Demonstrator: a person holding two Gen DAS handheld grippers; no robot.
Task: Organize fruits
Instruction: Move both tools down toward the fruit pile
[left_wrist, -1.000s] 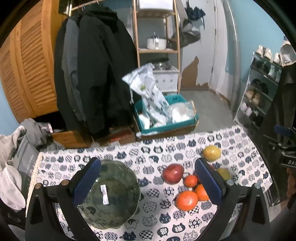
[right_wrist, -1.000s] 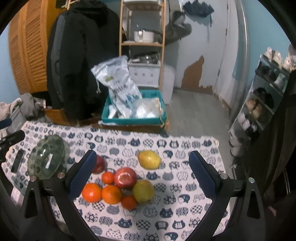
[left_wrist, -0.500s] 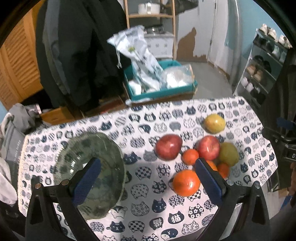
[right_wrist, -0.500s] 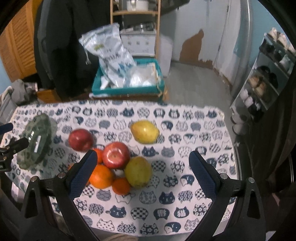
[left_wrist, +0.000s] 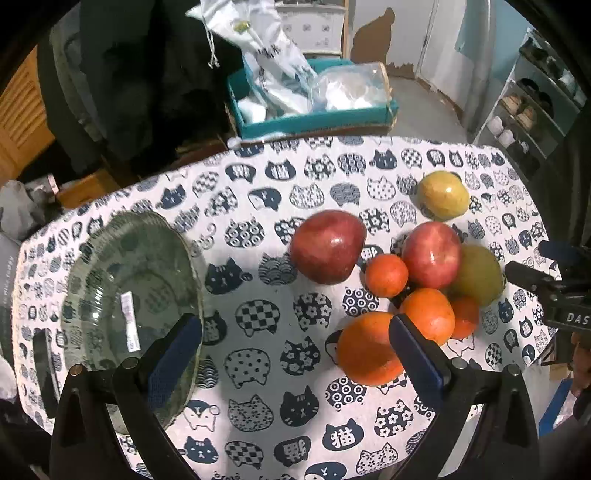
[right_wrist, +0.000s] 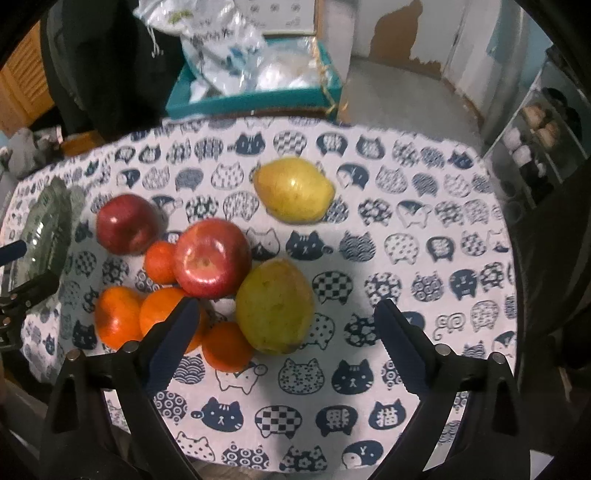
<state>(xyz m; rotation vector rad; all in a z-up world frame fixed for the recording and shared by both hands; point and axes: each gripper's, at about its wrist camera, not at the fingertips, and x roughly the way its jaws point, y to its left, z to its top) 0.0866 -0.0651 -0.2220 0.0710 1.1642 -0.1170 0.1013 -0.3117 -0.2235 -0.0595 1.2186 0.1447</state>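
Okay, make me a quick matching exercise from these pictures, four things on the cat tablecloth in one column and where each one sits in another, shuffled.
Things:
1. glass bowl
2. lone yellow fruit
3. dark red apple
4. green-yellow fruit

Places:
A. right edge of the fruit cluster, between the right hand-held gripper's fingers
B. far left of the table, empty
C. by itself, behind the cluster
D. left of the cluster, on the bowl's side

Pairs: 1-B, 2-C, 3-D, 4-A

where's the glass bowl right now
The glass bowl sits empty on the left part of the cat-print tablecloth, apart from the fruit; the darker red apple is nearest.
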